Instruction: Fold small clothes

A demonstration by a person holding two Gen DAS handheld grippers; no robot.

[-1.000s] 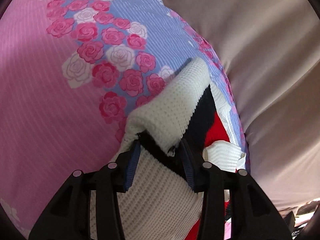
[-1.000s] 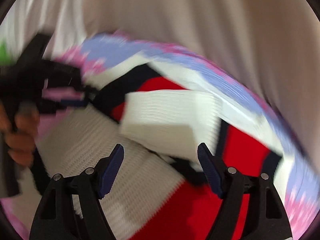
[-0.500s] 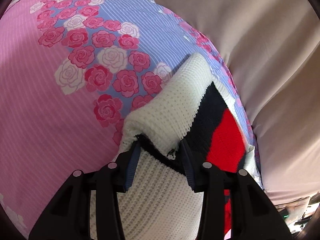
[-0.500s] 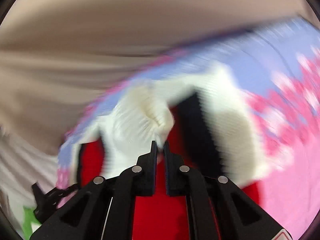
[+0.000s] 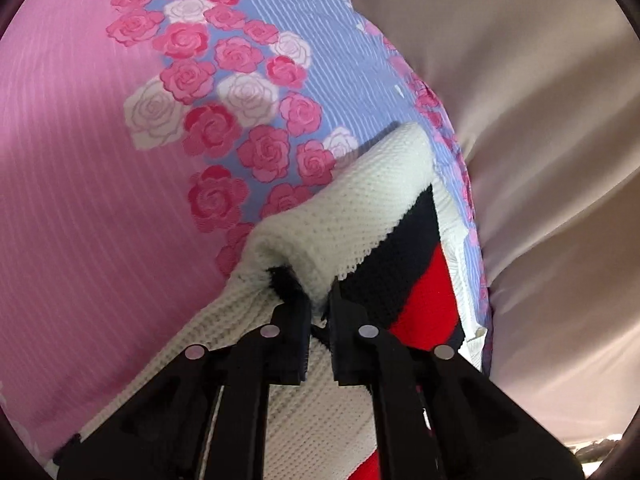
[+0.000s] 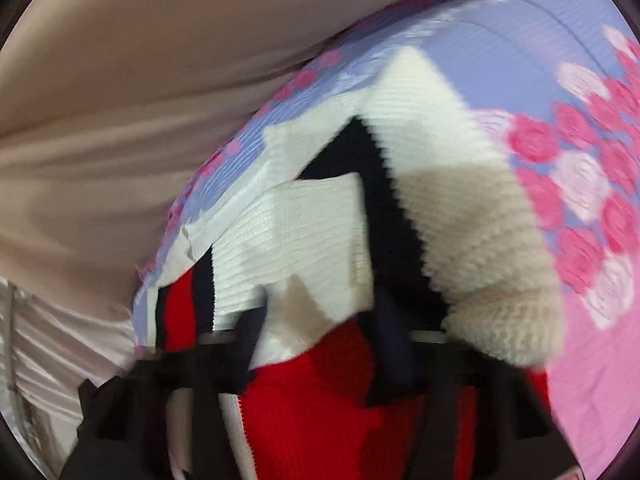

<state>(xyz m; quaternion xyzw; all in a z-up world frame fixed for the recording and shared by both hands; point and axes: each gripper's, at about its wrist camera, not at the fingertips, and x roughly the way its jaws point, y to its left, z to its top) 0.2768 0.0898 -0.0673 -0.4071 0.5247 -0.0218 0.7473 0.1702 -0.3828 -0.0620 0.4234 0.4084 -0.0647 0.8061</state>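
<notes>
A small knit sweater point(image 5: 344, 216) in cream, black and red lies on a floral sheet. My left gripper point(image 5: 318, 312) is shut on a fold of the sweater at its cream and black edge. In the right wrist view the sweater point(image 6: 304, 232) has a white ribbed sleeve folded over its red and black body. My right gripper point(image 6: 316, 332) is blurred, with its fingers spread apart over the sweater and nothing pinched between them.
The pink and lavender sheet with roses point(image 5: 192, 92) covers the bed point(image 6: 580, 168). A beige curtain or cloth point(image 5: 540, 120) hangs beyond the bed edge point(image 6: 140, 80). White fabric point(image 6: 48, 352) shows at lower left in the right wrist view.
My left gripper has closed onto the sweater fold. My right gripper has opened, let go of the white sleeve and shifted; the sleeve now lies folded on the sweater.
</notes>
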